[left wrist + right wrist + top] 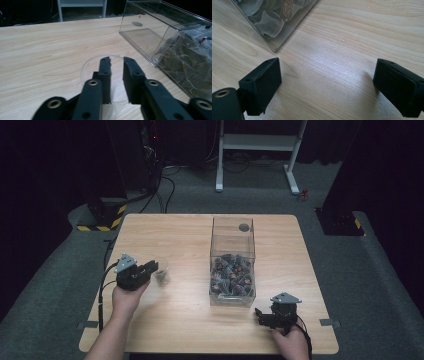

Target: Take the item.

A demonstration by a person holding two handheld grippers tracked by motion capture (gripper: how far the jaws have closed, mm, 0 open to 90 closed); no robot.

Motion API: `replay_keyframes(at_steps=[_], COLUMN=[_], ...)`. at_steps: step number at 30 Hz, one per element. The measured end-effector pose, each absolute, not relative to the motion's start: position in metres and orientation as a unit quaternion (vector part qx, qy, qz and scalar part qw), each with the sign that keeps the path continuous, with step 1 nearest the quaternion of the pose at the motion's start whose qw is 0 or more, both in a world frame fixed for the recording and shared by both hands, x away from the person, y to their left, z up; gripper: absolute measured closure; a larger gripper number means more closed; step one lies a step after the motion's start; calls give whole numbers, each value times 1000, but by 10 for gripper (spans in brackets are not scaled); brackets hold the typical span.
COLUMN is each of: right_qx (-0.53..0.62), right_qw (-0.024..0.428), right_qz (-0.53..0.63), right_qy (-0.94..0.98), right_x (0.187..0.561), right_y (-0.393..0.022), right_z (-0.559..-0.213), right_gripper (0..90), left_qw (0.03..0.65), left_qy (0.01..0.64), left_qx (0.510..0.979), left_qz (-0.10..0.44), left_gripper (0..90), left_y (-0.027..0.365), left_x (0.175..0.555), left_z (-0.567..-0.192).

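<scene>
The left gripper [116,61] straddles the clear cup's [86,68] rim with narrow jaws, not visibly clamping it. The right gripper [327,85] rests wide and empty beside the clear box [232,265] of tea bags [231,275], ready to reach in.

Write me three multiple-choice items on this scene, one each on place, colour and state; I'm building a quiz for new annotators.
1. Where is the clear cup?
A) on the floor
B) on the table at the left gripper
C) at the far edge

2. What colour are the jaws?
A) black
B) white
C) red

3. How do the right gripper's jaws stand?
A) shut
B) shut on a tea bag
C) wide apart over bare wood

Answers:
1 B: the cup's rim shows right under the left jaws.
2 A: both pairs are black.
3 C: there is only wood grain between them.
</scene>
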State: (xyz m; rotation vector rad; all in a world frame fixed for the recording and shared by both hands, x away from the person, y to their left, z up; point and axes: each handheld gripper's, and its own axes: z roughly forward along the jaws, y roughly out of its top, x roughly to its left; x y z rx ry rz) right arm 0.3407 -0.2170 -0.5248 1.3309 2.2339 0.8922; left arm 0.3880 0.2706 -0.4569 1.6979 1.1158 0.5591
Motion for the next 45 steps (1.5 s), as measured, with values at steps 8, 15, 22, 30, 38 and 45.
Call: replay_keyframes(at_steps=[8, 15, 22, 30, 38, 45], right_qx=[474, 474, 475, 474, 474, 475], right_qw=[195, 195, 195, 195, 195, 195], right_qz=[318, 318, 318, 318, 318, 318], right_qy=[797, 798, 797, 797, 797, 797], right_x=[341, 341, 341, 341, 341, 341], right_y=[-217, -217, -217, -217, -217, -217], right_z=[-525, -525, -525, -525, -525, -525], right_gripper=[79, 79, 79, 79, 79, 79], left_qw=[479, 487, 476, 478, 467, 450], left_qy=[458, 457, 459, 460, 467, 478], left_qx=[704, 703, 710, 710, 714, 722], left_qz=[254, 245, 243, 238, 232, 218], left_gripper=[503, 313, 194, 191, 203, 209], left_y=[265, 265, 267, 274, 285, 295], left_x=[386, 385, 385, 375, 363, 349], left_z=[-452, -447, -446, -448, -454, -473])
